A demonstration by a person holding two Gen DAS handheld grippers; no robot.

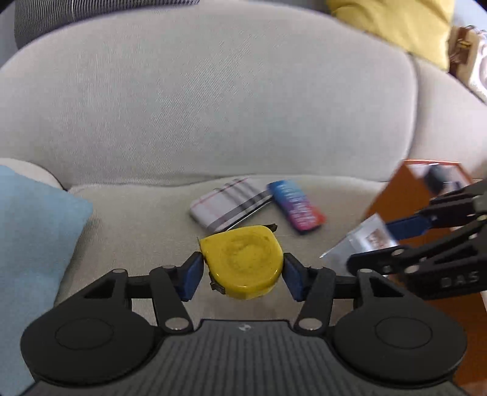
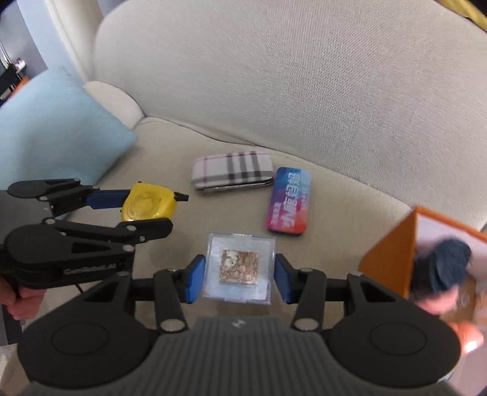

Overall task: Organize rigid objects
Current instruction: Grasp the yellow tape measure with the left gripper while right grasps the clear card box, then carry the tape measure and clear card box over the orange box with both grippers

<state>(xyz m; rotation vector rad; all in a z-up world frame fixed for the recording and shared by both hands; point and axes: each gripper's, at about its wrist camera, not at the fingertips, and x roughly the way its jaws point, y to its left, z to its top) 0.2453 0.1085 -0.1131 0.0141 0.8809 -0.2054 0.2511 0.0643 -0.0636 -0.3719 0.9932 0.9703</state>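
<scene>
My left gripper (image 1: 242, 272) is shut on a yellow tape measure (image 1: 243, 260) and holds it above the sofa seat; it also shows in the right wrist view (image 2: 148, 205). My right gripper (image 2: 239, 275) is shut on a clear plastic square case (image 2: 239, 268) with a patterned tile inside; the case shows at the right in the left wrist view (image 1: 362, 243). A plaid glasses case (image 2: 232, 169) and a blue-red tin (image 2: 289, 201) lie on the seat ahead of both grippers.
An orange box (image 2: 392, 259) with a dark blue item inside stands at the right. A light blue cushion (image 2: 54, 128) lies at the left. The grey sofa backrest (image 2: 289, 76) rises behind. A yellow cushion (image 1: 395, 21) sits at the far right.
</scene>
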